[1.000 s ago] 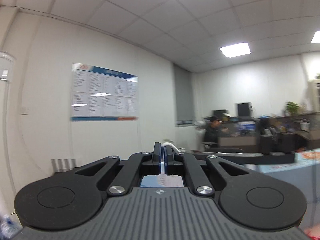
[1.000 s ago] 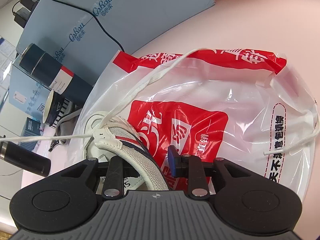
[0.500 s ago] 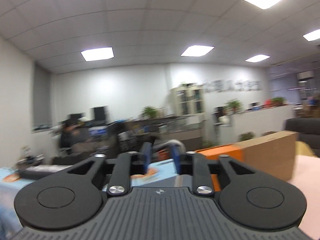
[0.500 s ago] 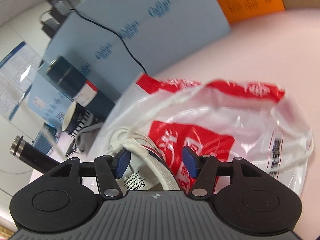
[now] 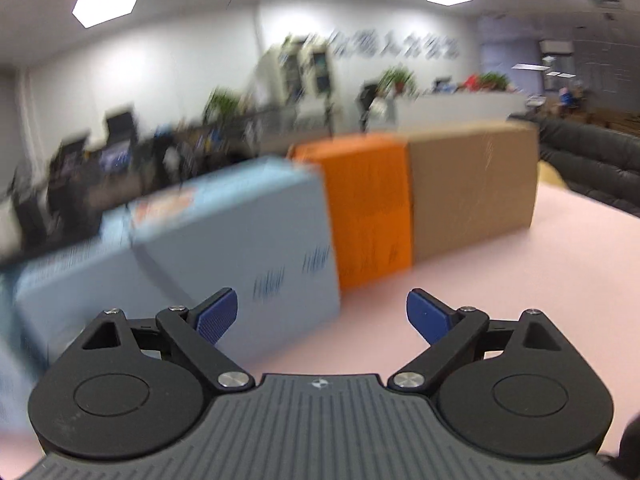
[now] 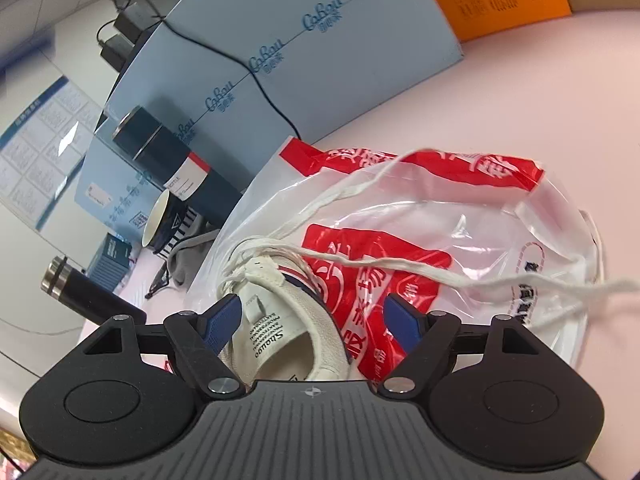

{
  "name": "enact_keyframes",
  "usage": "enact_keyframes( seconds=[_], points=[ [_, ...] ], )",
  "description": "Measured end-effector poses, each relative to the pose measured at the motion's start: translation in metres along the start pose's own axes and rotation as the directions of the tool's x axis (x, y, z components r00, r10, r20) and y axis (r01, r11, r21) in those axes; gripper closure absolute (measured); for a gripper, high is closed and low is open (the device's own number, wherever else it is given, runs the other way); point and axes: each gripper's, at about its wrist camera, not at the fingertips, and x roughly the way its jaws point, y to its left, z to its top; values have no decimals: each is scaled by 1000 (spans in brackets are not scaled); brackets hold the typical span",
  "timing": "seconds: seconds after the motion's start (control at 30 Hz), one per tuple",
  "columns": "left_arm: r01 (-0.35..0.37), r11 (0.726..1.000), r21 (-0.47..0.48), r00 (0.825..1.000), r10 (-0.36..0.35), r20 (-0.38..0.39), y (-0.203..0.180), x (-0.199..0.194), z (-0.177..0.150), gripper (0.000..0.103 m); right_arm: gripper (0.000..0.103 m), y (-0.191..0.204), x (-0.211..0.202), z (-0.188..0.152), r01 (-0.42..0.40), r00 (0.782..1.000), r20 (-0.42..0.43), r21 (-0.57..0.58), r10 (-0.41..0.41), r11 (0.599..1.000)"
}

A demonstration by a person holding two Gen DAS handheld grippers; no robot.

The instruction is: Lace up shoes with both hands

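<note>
Both jaws just opened and empty: my right gripper (image 6: 312, 320) hovers over the shoe (image 6: 288, 320) on the plastic bag (image 6: 460, 216), so I'd bring the left gripper (image 5: 322, 318) back and regrasp the loose lace (image 6: 420, 270) near the eyelets.

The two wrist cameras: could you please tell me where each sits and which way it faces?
Left wrist: behind the open left gripper, facing across the pink tabletop to the pale blue carton, orange box and brown cardboard box; only its blue pads show.
Right wrist: behind the open right gripper, angled down at the white shoe, loose white lace and red-and-clear plastic bag.
Shared: tabletop, blue carton, orange box.
</note>
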Motion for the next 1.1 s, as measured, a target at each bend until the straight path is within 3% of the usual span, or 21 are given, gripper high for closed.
enact_keyframes(
  seconds=[0.13,0.23,0.43,0.6,0.67,0.77,0.83,0.87,0.9,0.93,0.97,1.03,1.1],
  points=[
    [-109,993,-54,980,98,-171,-5,-1,-88,12,26,-19,-17,6,18,999,46,89,-22,996],
    [-178,982,-58,970,165,-179,-21,5,-128,12,23,-33,-34,10,26,996,79,139,-38,990],
    [-310,946,-91,937,288,-199,-42,26,-153,13,23,-66,-65,4,130,973,137,328,-183,936],
    [-308,946,-95,933,281,-226,-48,30,-157,13,30,-94,-85,-2,168,938,175,521,-298,837],
    [-310,945,-103,930,279,-239,-47,31,-160,13,49,-110,-83,-4,143,945,144,624,-293,768],
    [-315,943,-106,925,281,-254,-46,32,-164,12,53,-127,-81,-7,84,948,148,736,-281,672],
    [-314,942,-121,927,277,-255,-44,31,-166,12,53,-131,-79,-6,66,948,152,768,-281,637],
    [-316,940,-127,926,277,-258,-43,32,-167,12,58,-133,-78,-6,63,947,149,779,-283,623],
    [-316,940,-132,926,275,-258,-42,32,-168,12,65,-135,-77,-5,61,948,146,789,-284,612],
    [-315,940,-133,927,274,-256,-41,32,-169,12,89,-139,-73,-5,65,950,139,788,-279,613],
    [-316,940,-127,927,278,-250,-40,32,-169,16,98,-143,-70,-4,69,953,131,786,-275,614],
    [-283,950,-132,938,246,-244,-37,32,-171,52,99,-149,-67,-5,53,954,143,784,-262,619],
    [-229,964,-131,952,194,-238,-35,31,-170,71,99,-147,-71,-1,44,948,174,755,-265,654]
  ],
)
